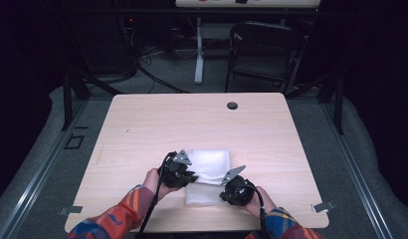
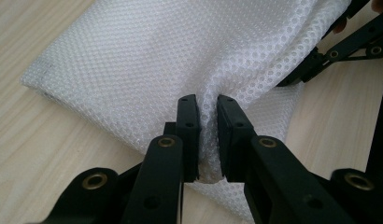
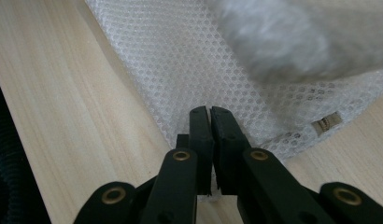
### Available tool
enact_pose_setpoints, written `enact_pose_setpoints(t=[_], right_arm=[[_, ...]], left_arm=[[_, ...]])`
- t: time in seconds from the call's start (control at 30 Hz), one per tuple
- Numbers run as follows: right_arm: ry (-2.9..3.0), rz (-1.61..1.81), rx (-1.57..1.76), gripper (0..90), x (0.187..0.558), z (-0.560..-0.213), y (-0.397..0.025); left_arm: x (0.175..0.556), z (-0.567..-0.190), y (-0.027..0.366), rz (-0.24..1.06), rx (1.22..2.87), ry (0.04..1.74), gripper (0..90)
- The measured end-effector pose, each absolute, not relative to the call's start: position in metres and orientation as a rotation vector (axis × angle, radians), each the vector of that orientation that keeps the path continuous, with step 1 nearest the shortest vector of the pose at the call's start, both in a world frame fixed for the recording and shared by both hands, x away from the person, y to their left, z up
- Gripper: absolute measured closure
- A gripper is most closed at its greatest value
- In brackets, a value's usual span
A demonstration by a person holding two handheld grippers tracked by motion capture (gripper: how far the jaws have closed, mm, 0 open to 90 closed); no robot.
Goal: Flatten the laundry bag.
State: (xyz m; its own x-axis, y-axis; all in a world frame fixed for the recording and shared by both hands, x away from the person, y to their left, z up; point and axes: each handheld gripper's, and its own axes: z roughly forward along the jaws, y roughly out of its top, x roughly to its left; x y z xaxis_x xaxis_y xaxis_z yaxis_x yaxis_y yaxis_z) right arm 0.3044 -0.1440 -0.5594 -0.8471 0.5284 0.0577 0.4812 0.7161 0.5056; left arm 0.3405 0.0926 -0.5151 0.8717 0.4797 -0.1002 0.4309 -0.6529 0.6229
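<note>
A white mesh cloth (image 1: 207, 172) lies on the wooden table (image 1: 192, 119), near its front edge. My left gripper (image 1: 184, 175) holds the cloth's left side; in the left gripper view the jaws of my left gripper (image 2: 207, 105) are shut on a bunched fold of mesh cloth (image 2: 147, 60). My right gripper (image 1: 231, 189) sits at the cloth's right front part. In the right gripper view my right gripper (image 3: 210, 114) is shut on the thin edge of the mesh cloth (image 3: 189, 60), near a small tag (image 3: 326, 122). A raised part of the cloth is blurred at the top there.
A round black grommet (image 1: 232, 105) is set in the table near its far edge. Beyond the table stand a dark folding chair (image 1: 264, 50) and a white table leg (image 1: 198, 50). The other gripper's linkage (image 2: 339, 46) shows at the top right of the left gripper view.
</note>
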Motion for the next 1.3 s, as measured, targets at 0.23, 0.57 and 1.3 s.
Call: enact_pose_setpoints(t=[0.23, 0.57, 1.3], right_arm=[[2.82, 0.803, 0.83, 87.4, 0.305, -0.56, -0.144], [2.826, 0.795, 0.828, 87.4, 0.305, -0.56, -0.144], [2.823, 0.809, 0.823, 87.3, 0.304, -0.56, -0.144]], left_arm=[[0.343, -0.51, 0.091, 0.126, 2.36, 0.648, 80.0], [0.354, -0.506, 0.089, 0.135, 2.337, 0.672, 79.6], [0.378, -0.5, 0.084, 0.161, 2.286, 0.691, 79.6]])
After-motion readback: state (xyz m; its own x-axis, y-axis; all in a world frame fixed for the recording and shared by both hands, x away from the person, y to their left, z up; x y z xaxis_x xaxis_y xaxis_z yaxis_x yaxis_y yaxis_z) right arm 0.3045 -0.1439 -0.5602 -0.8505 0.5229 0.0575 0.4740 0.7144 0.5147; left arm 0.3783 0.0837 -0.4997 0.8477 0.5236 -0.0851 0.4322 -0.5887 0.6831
